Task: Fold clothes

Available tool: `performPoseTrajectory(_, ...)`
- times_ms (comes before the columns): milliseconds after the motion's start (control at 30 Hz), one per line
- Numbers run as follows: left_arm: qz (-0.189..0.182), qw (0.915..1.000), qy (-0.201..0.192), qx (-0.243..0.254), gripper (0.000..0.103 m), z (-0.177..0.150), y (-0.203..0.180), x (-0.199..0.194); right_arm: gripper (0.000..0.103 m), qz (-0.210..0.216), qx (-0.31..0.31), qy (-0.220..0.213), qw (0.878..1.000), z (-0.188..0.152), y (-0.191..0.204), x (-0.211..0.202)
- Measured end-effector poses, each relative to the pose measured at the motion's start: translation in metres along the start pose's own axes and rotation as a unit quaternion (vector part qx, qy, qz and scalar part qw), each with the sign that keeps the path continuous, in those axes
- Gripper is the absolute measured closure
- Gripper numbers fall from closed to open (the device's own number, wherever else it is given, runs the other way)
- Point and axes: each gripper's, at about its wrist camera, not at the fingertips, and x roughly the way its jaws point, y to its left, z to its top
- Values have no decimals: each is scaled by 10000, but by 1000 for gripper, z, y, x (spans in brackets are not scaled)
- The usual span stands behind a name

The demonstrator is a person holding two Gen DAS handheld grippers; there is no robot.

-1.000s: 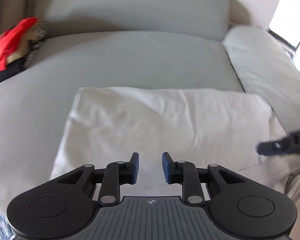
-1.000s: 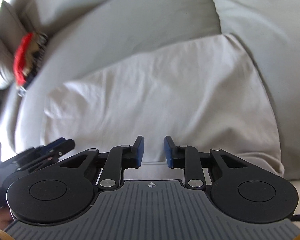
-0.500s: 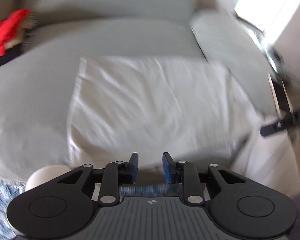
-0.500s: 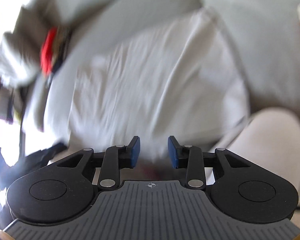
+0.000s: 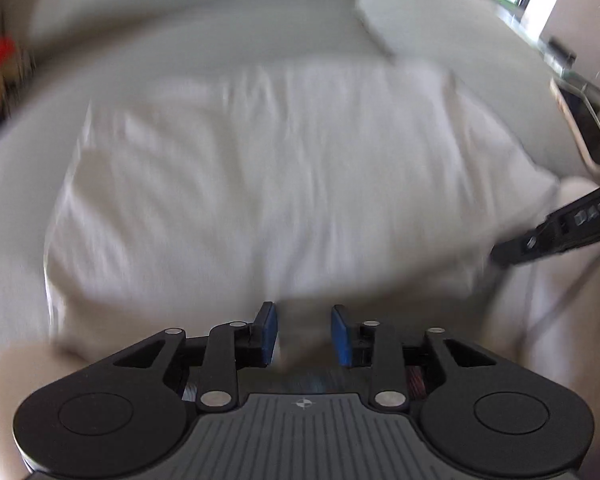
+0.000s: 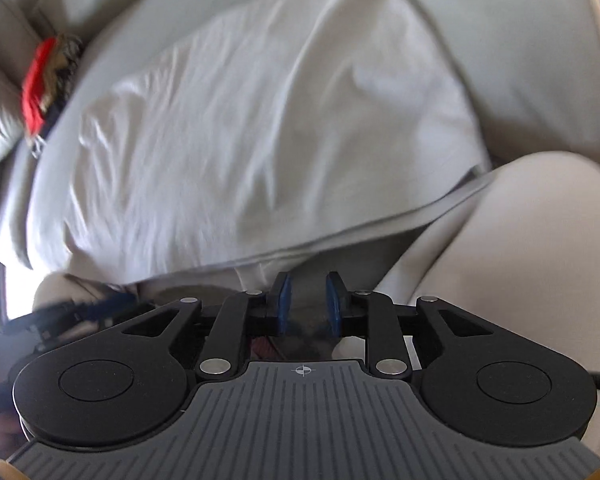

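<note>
"DAS" lettering on right gripper (image 5: 556, 232) arm, blurred.

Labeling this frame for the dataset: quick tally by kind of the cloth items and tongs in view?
White folded garment: 1
Red-and-patterned cloth bundle: 1
Tongs, both open and empty: 2, left tongs, right tongs
Total: 4

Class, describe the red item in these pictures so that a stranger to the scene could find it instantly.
Start at the grey sofa, with the folded white cloth spread over its seat. Follow the seat to its far left end: there, bunched against the sofa's side, lies the red item. It is the only bright colour among greys and whites.
</note>
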Motion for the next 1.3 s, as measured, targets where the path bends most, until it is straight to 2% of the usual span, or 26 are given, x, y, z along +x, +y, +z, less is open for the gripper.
performPoseTrajectory(67,-166,9998,11,-124,72,-2,8,-10,62,215,77,-448,9987,10,-5,-19)
performPoseTrajectory(100,-126,9998,-102,-139,72,0,11,-16,54,291,93,-675,9973,17,-8,-26)
performPoseTrajectory(233,-56,9973,-633,-364,70,26,20,-31,53,308,178,-1359,9901,53,-23,-38)
performPoseTrajectory(367,6,9973,-630,-372,69,48,10,-8,53,416,571,-1671,9834,98,-58,-23)
performPoseTrajectory(533,90,9974,-613,-377,75,75,-4,21,53,833,1159,-1465,9789,144,-98,9)
performPoseTrajectory(633,140,9974,-602,-380,75,91,-12,39,55,951,1202,-1184,9811,160,-104,31)
performPoseTrajectory(733,192,9985,-396,-335,73,96,-14,42,59,1032,1207,-1046,9817,169,-105,47)
performPoseTrajectory(933,107,9981,-93,-607,72,104,-8,50,59,1298,1090,-760,9826,184,-105,65)
performPoseTrajectory(1000,102,9980,-107,-609,71,101,-9,50,59,1599,1199,-729,9771,186,-107,65)
performPoseTrajectory(1133,85,9980,-161,-604,71,99,-9,49,59,2316,1678,-887,9541,185,-121,70)
performPoseTrajectory(1233,65,9978,-160,-632,70,100,-8,50,60,2434,1949,-1017,9447,191,-122,81)
performPoseTrajectory(1300,69,9979,-147,-628,70,101,-9,50,60,2405,1995,-1042,9442,197,-117,87)
